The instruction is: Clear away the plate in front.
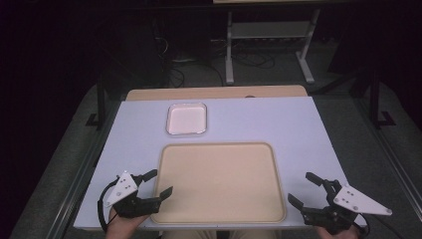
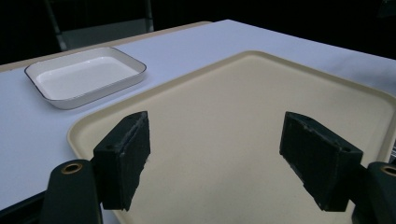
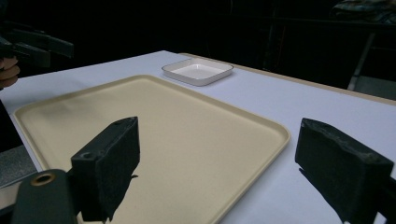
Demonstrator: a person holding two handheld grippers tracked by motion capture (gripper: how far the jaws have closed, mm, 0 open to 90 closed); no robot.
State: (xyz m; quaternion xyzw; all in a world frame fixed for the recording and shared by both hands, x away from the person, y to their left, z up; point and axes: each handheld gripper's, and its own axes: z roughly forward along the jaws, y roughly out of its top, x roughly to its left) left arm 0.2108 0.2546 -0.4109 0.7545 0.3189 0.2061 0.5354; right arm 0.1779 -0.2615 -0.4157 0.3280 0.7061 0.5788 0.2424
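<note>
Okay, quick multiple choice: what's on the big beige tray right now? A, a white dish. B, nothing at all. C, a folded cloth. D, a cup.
B: the tray is bare across its whole surface, and the white dish sits on the table beyond it, apart from its rim.

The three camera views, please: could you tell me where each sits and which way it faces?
High view: above the near edge, looking down on the beige plastic tray; both hands and grippers show.
Left gripper view: on the open left gripper, facing across the tray.
Right gripper view: on the open right gripper.
All share the white rectangular dish.
</note>
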